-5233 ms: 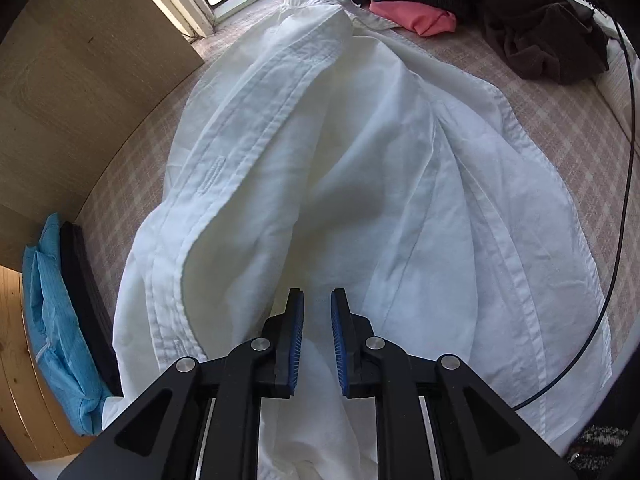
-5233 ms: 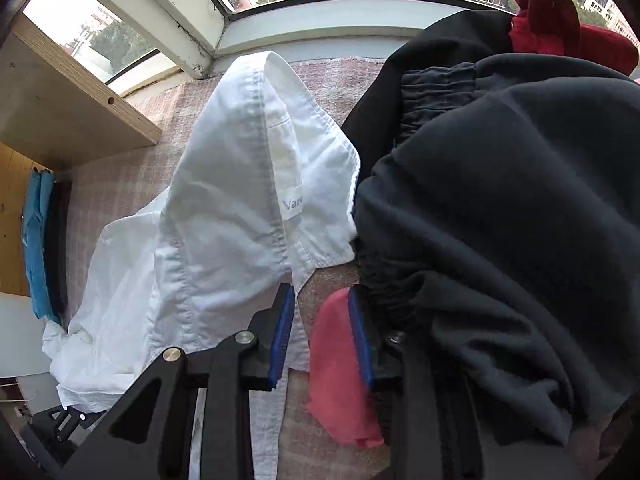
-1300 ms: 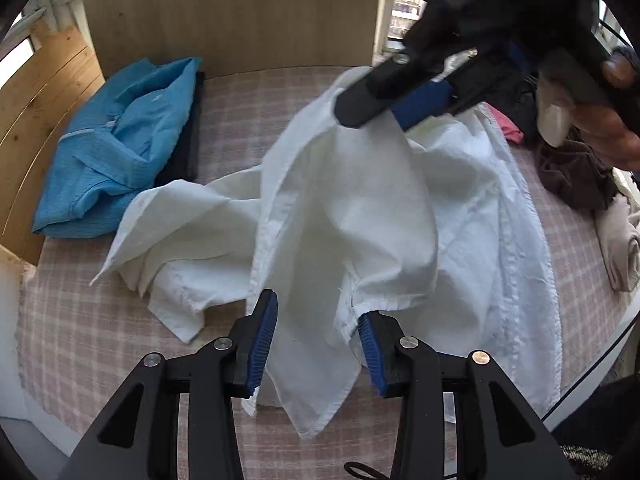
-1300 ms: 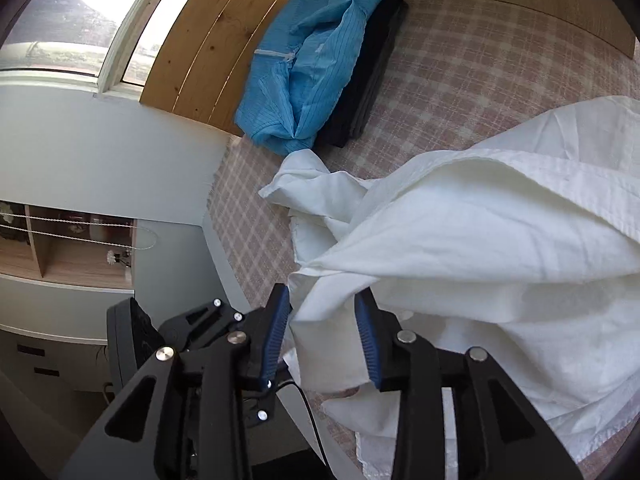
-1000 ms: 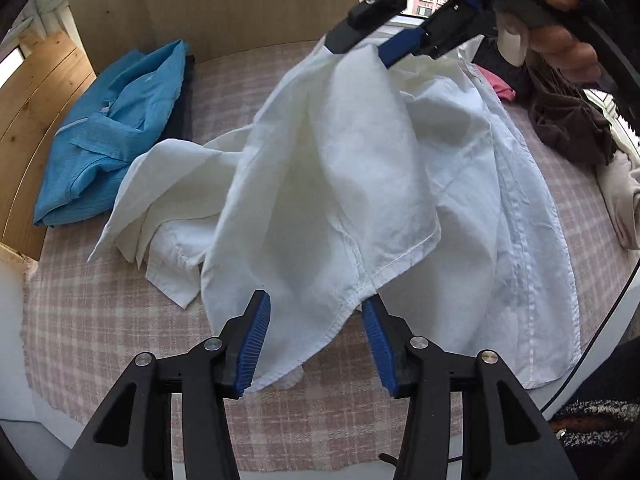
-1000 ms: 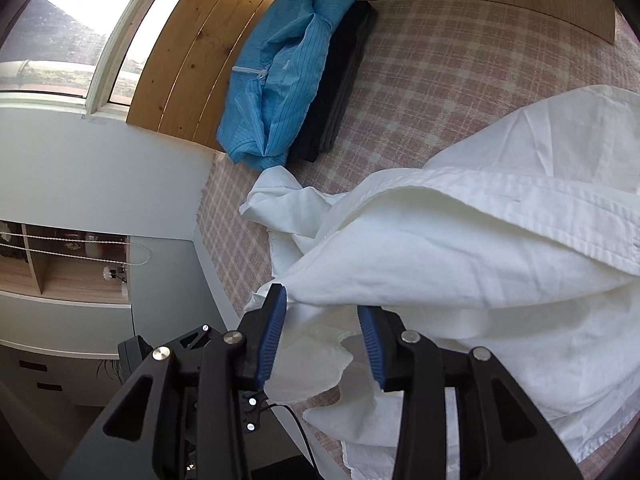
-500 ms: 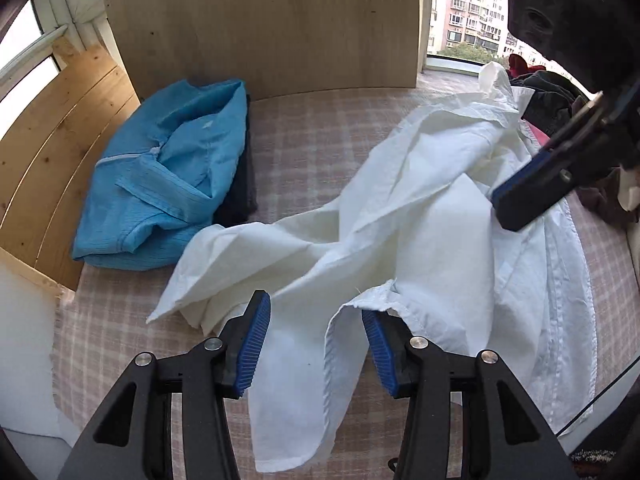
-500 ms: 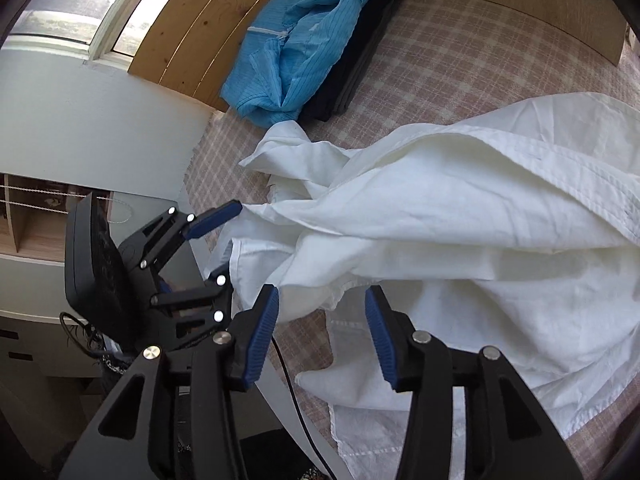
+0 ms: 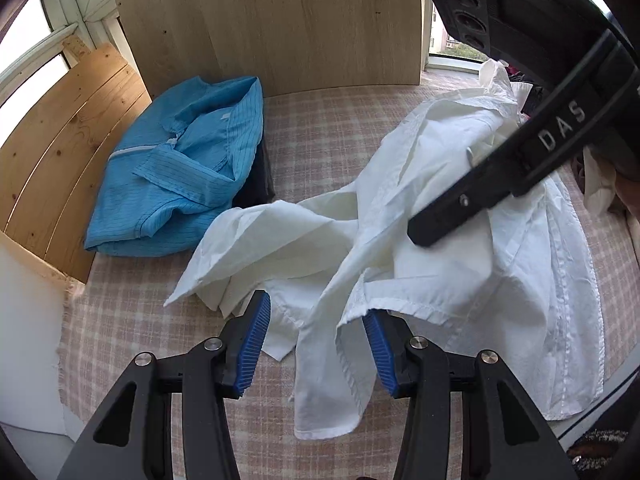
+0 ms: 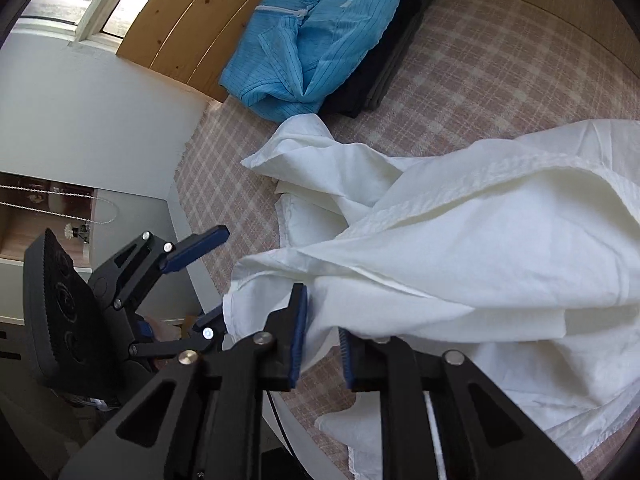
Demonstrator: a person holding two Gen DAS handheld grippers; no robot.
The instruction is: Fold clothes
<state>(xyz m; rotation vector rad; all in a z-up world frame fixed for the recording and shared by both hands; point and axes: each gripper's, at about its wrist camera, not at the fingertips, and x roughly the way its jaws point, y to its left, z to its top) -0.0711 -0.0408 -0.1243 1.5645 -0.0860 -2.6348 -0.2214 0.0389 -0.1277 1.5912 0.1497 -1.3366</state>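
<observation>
The left gripper [image 9: 316,344] stood wide open, a hem of the white shirt [image 9: 472,248] draped between its blue pads without being pinched. The right gripper [image 10: 322,350] gaped too, shirt cloth lying loosely between its fingers. The shirt sprawled crumpled across the checked cloth [image 9: 332,128], its long axis running from near left to far right, beside a folded blue shirt [image 9: 180,164] at far left.
</observation>
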